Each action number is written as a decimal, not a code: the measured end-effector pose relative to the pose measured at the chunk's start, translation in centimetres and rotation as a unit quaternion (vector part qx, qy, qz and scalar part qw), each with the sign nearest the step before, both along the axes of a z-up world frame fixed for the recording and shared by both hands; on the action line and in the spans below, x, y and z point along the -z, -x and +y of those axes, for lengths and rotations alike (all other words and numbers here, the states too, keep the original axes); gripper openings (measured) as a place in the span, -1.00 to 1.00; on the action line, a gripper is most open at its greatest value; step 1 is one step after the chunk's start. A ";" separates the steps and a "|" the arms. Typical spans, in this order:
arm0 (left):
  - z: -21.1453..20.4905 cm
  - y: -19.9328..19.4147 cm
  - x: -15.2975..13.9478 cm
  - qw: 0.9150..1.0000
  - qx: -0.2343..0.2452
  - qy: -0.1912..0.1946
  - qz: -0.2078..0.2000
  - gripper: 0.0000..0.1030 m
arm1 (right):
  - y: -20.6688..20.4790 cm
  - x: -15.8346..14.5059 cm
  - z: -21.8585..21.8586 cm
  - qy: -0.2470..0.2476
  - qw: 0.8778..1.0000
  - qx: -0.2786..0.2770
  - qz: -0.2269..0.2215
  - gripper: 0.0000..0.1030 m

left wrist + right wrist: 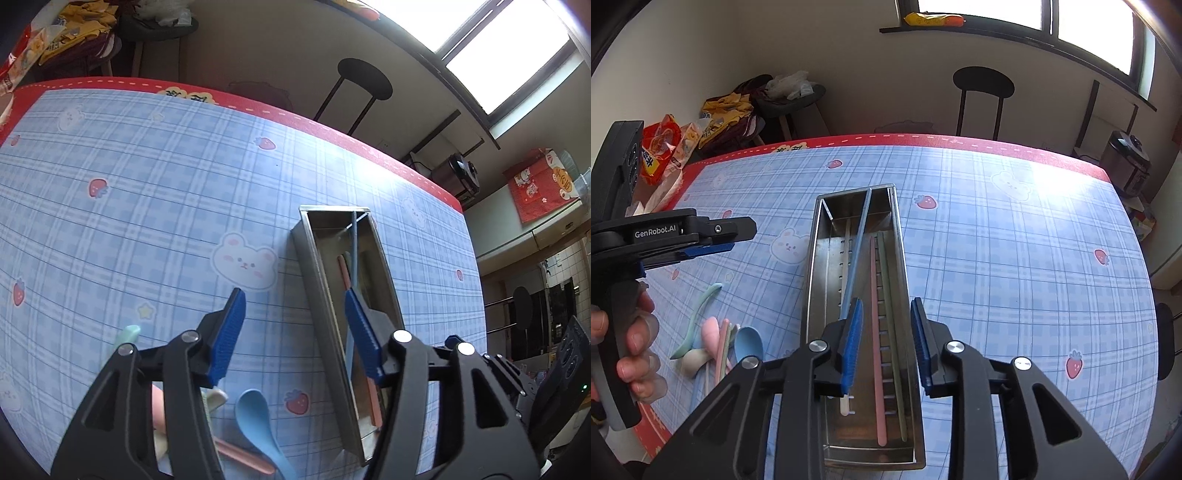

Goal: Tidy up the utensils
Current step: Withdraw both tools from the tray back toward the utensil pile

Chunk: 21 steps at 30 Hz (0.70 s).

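We look down on a table under a blue plaid cloth with bears and strawberries. A long steel tray lies lengthwise ahead. Inside it rest a pink chopstick and a green one, side by side, while a blue chopstick leans tilted against the far wall. Our right gripper hangs over the tray, jaws apart, grasping nothing. Our left gripper – likewise released – hovers beside the tray. Loose spoons and more chopsticks lie left of it.

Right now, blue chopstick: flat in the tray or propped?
Propped. The blue chopstick slants, its far end on the metal tray's back rim; pink chopstick lies flat.
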<state>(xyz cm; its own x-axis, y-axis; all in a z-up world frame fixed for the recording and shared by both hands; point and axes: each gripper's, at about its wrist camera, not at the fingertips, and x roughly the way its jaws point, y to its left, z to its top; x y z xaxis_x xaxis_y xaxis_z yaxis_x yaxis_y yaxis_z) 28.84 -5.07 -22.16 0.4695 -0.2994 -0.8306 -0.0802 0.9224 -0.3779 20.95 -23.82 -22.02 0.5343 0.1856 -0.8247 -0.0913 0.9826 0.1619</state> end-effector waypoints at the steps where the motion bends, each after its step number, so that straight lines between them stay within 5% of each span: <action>1: 0.3 0.4 -0.2 1.000 0.002 -0.007 -0.004 0.14 | 0.4 -0.2 0.1 -0.001 1.000 0.001 -0.001 -0.38; 4: 1.4 1.8 -0.8 1.000 0.007 -0.026 -0.013 0.17 | 1.7 -0.6 0.7 -0.003 1.000 0.002 -0.007 -0.19; 7: 2.5 3.5 -1.6 0.999 0.011 -0.041 -0.031 0.64 | 3.0 -0.8 1.4 -0.008 1.000 0.004 -0.008 -0.03; 13: 4.7 7.8 -2.7 0.994 0.036 -0.088 -0.053 0.87 | 5.3 -0.7 2.8 -0.019 1.000 0.012 -0.006 0.44; 17: 7.0 10.7 -2.7 0.992 0.039 -0.106 -0.048 0.89 | 7.0 -0.5 3.9 -0.021 1.000 0.015 -0.004 0.79; 21: 9.2 13.7 -2.2 0.991 0.036 -0.120 -0.047 0.89 | 8.6 0.1 5.4 -0.031 1.000 0.003 0.006 0.86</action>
<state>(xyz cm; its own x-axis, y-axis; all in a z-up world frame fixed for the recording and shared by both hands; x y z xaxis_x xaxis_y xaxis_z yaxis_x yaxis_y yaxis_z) 15.09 4.18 -19.97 0.5322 -0.1343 -0.8359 0.0135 0.9886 -0.1501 12.35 -18.44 -22.16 0.5248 0.2332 -0.8186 -0.0838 0.9712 0.2230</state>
